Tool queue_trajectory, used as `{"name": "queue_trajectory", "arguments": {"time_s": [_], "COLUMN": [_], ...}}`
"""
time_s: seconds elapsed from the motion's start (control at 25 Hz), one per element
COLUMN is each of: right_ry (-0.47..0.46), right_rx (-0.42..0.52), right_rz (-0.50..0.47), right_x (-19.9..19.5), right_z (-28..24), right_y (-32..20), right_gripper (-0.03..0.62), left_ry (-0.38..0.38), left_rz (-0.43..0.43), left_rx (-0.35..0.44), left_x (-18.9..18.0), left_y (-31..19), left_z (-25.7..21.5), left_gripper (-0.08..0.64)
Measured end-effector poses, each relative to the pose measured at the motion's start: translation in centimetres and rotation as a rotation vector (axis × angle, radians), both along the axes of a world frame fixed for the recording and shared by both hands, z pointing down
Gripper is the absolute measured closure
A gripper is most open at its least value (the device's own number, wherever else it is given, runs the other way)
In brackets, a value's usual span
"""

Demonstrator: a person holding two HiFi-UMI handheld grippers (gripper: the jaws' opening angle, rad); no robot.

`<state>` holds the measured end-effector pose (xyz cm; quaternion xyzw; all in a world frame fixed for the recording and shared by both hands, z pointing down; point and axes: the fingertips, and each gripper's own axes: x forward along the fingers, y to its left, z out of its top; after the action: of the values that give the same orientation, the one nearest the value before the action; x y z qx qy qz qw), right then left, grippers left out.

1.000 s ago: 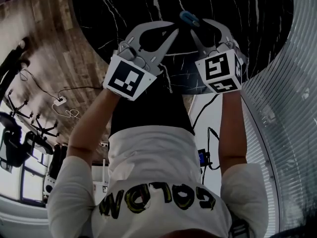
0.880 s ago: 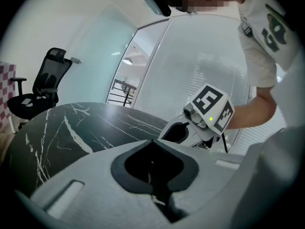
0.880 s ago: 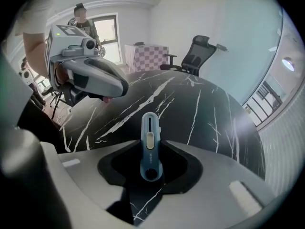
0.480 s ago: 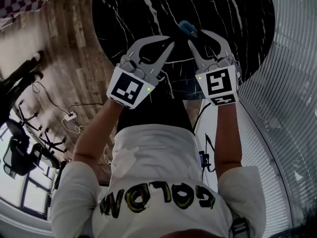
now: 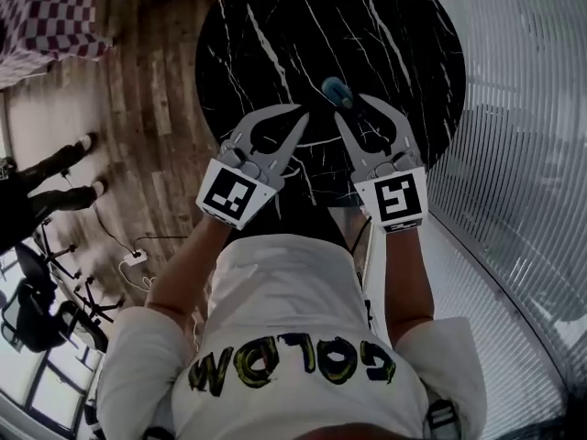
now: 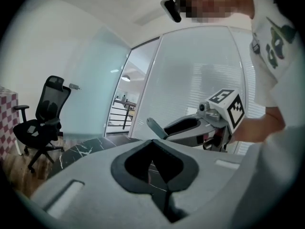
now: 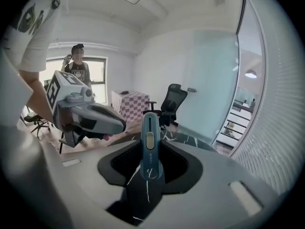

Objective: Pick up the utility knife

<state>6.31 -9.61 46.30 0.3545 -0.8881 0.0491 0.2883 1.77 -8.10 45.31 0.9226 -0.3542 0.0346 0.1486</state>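
Above black marble table (image 5: pixel 413 44), right tongs (image 5: pixel 349 107) clamp the utility knife (image 5: pixel 336 91); left tongs (image 5: pixel 301 114) closed, empty

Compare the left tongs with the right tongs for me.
Load: the left tongs hold nothing, while the right tongs clamp a blue knife that sticks out past their tips.
Jaws: the left tongs are shut tip to tip; the right tongs are kept apart by the knife's body.
Shared: both are grey, of the same shape, and hang over the black table.
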Motion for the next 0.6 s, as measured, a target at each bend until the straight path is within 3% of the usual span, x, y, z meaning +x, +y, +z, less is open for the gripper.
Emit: {"name": "queue_trajectory", "arguments": {"time_s": [0.16, 0.44, 0.6], "right_ry": [-0.043, -0.270, -0.351], "right_rx": [0.070, 0.180, 0.210], "right_rz": [-0.023, 0.046, 0.078], "right_x": [-0.8, -2.1, -2.2], "right_z": [-4.6, -12.1, -15.9], "right_y": [1.2, 2.9, 4.5], "right_gripper": [0.461, 0.460, 0.460], "left_ry": [0.032, 0.072, 0.073], "left_rz": [-0.013, -0.041, -0.036], "left_rx": [0.033, 0.119, 0.126], "left_x": [-0.3, -1.1, -1.4], "left_y": [0.9, 1.7, 3.4], "left_z": [-4.0, -10.9, -14.1], "left_gripper": [0.557, 0.557, 0.557]}}
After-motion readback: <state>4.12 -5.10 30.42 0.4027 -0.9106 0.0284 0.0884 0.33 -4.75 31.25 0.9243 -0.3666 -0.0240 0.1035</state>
